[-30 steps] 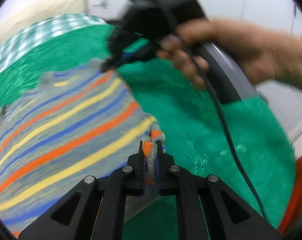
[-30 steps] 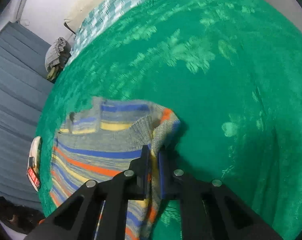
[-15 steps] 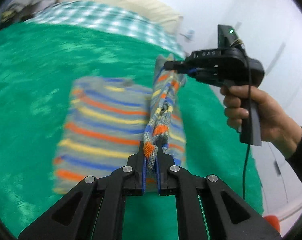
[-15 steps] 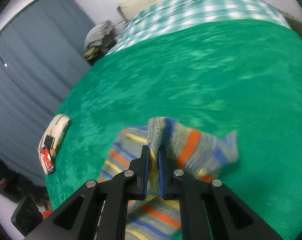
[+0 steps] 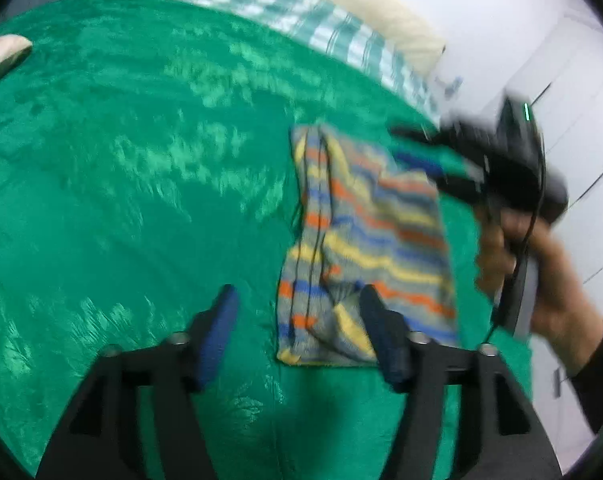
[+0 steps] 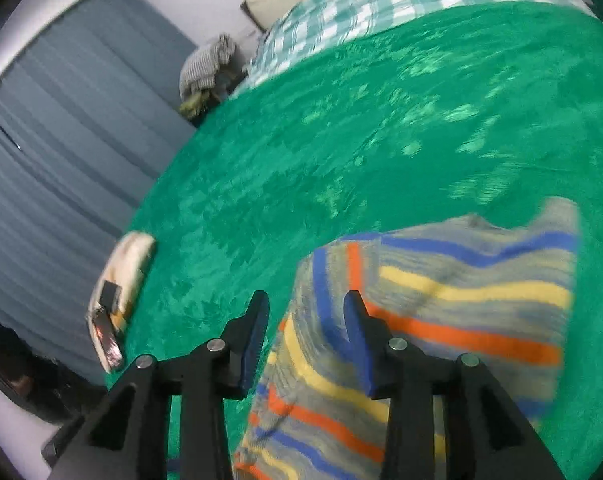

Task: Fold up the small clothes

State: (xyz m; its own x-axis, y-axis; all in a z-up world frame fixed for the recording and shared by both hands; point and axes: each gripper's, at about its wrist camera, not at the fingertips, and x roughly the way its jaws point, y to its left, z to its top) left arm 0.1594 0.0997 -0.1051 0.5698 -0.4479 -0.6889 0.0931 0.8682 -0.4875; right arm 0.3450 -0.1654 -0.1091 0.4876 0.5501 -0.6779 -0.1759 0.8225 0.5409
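A small grey sweater (image 5: 365, 236) with blue, orange and yellow stripes lies folded on the green blanket (image 5: 141, 184). My left gripper (image 5: 297, 316) is open and empty, just above the sweater's near left edge. The right gripper (image 5: 433, 156) shows blurred over the sweater's far right corner. In the right wrist view the sweater (image 6: 441, 320) lies below my open, empty right gripper (image 6: 307, 312).
A checked sheet (image 5: 301, 28) and a cream pillow (image 5: 381, 16) lie at the head of the bed. A pale pouch (image 6: 119, 292) sits at the blanket's left edge. A heap of clothes (image 6: 207, 68) lies beside grey curtains (image 6: 61, 140).
Both grippers have opened and let go of the sweater's edge. The folded side now lies flat on the rest of the sweater. Both grippers have drawn back.
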